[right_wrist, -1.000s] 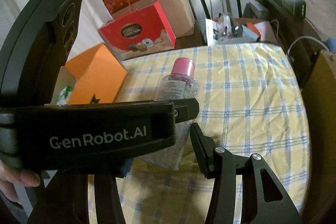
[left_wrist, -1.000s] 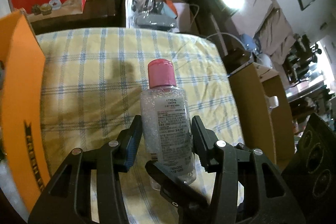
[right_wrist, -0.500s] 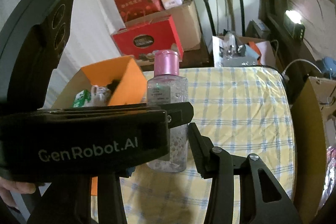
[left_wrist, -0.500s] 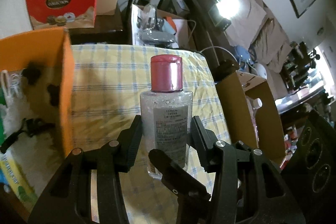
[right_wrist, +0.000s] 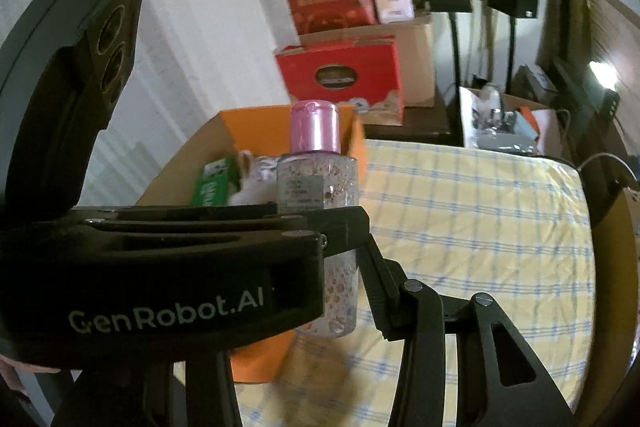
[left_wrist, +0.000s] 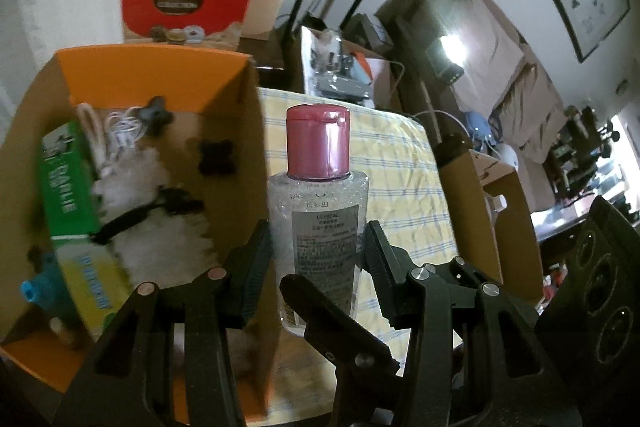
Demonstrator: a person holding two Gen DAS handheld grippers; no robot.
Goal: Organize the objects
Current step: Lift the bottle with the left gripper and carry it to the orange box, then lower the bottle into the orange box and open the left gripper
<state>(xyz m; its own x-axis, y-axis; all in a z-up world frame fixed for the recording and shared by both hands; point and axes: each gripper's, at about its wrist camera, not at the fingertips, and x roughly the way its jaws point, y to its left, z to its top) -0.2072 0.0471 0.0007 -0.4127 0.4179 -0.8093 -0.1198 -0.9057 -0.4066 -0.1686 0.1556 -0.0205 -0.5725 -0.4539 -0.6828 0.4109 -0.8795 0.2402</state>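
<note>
On my left-wrist view the near edge of the orange box [left_wrist: 152, 67] runs out of frame, and what lies inside it is blurred: I can pick out a green carton [left_wrist: 68, 187], white fluff [left_wrist: 152, 215] and some dark clips, little more. My left tool [left_wrist: 318, 251] has both pads pressed on the clear bottle [left_wrist: 320, 219] with the pink cap, held upright just right of the box wall, above the checked table [left_wrist: 404, 187]. The bottle's base is hidden behind a finger of my right tool [left_wrist: 340, 319] crossing in front.

On the right-wrist view the left tool's body blocks most of the foreground, so I see only the right finger of my right tool [right_wrist: 340, 279], resting against the bottle [right_wrist: 318, 183]; the other pad is hidden, so I cannot tell its grip for sure.

A second ago the bottle stood low over the cloth with the box showing only its outer side; now it is higher, and the box interior is open to view
</note>
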